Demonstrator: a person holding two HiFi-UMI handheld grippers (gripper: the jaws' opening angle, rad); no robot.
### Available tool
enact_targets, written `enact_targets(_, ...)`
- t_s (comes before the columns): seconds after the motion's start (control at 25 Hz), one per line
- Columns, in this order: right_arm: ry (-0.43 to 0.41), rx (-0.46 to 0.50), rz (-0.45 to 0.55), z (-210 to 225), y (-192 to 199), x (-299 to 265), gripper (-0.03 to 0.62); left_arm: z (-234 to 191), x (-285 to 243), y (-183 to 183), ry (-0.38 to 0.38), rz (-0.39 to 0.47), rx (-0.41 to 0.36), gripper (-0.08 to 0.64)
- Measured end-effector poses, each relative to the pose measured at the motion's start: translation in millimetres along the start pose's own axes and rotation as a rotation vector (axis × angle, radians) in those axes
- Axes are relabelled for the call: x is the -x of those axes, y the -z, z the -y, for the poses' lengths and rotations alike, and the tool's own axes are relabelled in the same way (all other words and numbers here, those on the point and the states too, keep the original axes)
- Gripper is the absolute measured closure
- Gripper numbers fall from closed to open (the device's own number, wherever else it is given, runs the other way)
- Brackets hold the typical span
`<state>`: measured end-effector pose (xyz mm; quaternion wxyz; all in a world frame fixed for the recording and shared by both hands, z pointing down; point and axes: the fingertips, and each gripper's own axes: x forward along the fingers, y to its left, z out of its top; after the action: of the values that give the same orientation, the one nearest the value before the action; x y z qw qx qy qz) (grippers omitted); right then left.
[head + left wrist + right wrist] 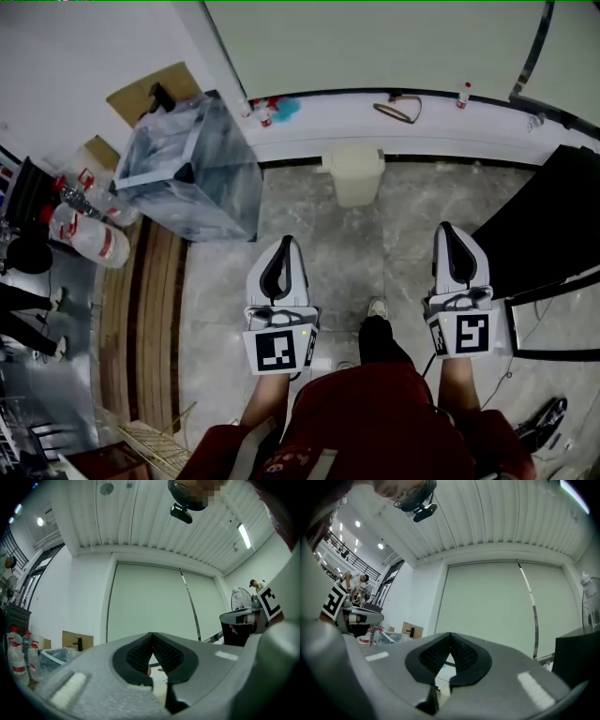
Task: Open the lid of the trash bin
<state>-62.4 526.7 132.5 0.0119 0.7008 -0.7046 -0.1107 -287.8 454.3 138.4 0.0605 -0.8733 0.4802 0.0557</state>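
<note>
A small cream trash bin point(355, 173) stands on the stone floor against the white wall ledge, its lid down. My left gripper point(284, 246) is held in the air short of the bin and a little to its left, jaws together with nothing between them. My right gripper point(447, 231) hangs to the bin's right, also short of it, shut and empty. In the left gripper view the left gripper point(152, 634) points at a pale green wall, tips touching. The right gripper point(450, 634) shows the same shut tips. Neither gripper view shows the bin.
A large grey bin lined with a clear bag point(190, 169) stands left of the cream bin. Water bottles point(91, 234) and cardboard point(153, 90) lie further left. A black cabinet point(542, 220) fills the right. My shoe point(377, 307) is on the floor between the grippers.
</note>
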Motion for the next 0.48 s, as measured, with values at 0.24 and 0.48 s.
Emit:
enact_targets(0.24, 0.013, -0.024, -0.019, 53.5, 22.7, -54.6, 0.592, 9.4, -76.4, 13.0, -0.006, -0.016, -0.005, 0.555)
enact_targets(0.48, 0.035, -0.043, -0.055, 110.1, 50.0, -102.0, 0.592, 30.1, -155.2, 26.9, 0.012, -0.042, -0.006, 0.555)
